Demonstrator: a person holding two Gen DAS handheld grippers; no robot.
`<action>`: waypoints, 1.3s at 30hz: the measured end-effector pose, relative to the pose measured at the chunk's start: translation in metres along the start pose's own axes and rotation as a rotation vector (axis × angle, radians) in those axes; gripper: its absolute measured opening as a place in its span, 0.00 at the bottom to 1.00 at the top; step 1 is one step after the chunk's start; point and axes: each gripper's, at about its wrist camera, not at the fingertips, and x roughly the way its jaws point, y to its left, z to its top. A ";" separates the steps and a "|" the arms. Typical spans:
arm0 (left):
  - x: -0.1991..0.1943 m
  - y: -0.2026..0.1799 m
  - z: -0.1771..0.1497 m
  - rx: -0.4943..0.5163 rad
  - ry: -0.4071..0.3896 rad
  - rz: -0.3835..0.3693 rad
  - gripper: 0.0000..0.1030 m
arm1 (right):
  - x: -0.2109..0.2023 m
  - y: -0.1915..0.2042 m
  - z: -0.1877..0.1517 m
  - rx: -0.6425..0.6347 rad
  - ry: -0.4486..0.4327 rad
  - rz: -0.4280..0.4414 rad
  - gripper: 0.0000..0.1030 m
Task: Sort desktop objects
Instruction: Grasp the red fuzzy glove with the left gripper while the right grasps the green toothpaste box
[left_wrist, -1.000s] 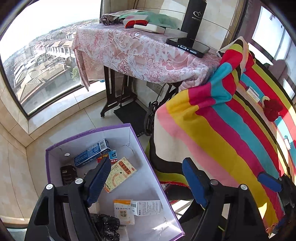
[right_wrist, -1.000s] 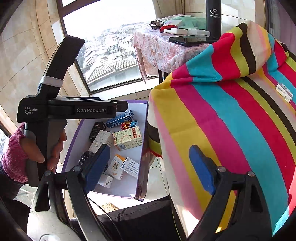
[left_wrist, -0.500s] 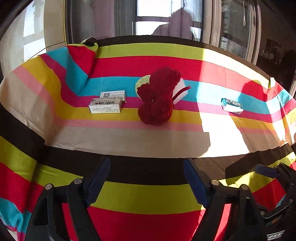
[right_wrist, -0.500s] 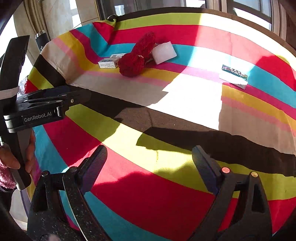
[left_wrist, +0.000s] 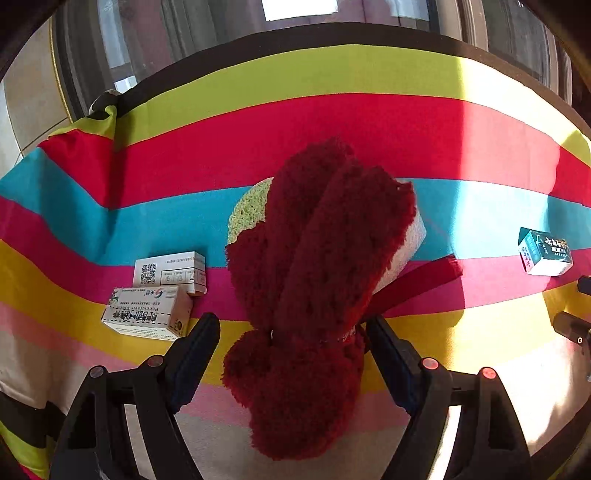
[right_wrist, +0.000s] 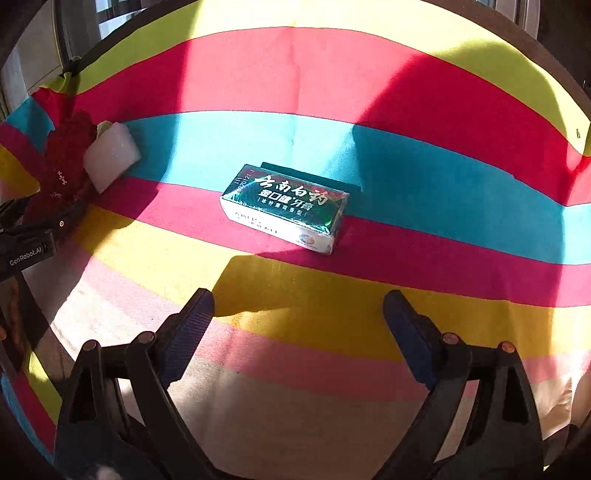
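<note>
left gripper (left_wrist: 291, 332): spread around red fluffy cloth (left_wrist: 314, 295), centre frame, not pinching | right gripper (right_wrist: 297, 314): spread, empty, green box (right_wrist: 284, 206) mid-frame above it

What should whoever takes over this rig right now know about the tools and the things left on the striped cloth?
Left tool: open, its fingers either side of the dark red fluffy textile, not clamped on it.
Right tool: open and empty, lined up with the green toothpaste box but short of it.
On the striped tablecloth: the red textile lies over a sponge; two small white boxes sit to its left in the left wrist view; the toothpaste box is apart on its other side.
Done: nothing is gripped.
Left: grip and sort the textile, sponge, both white boxes and the toothpaste box.
</note>
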 end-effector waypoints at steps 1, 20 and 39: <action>0.007 0.004 0.003 -0.024 0.026 -0.011 0.80 | 0.004 0.000 0.006 -0.034 -0.006 0.011 0.91; 0.002 0.050 -0.010 -0.221 0.025 -0.073 0.41 | -0.042 0.047 -0.045 -0.112 -0.032 0.054 0.73; -0.151 0.019 -0.167 -0.083 -0.013 -0.175 0.39 | -0.141 0.097 -0.159 -0.091 -0.071 0.098 0.74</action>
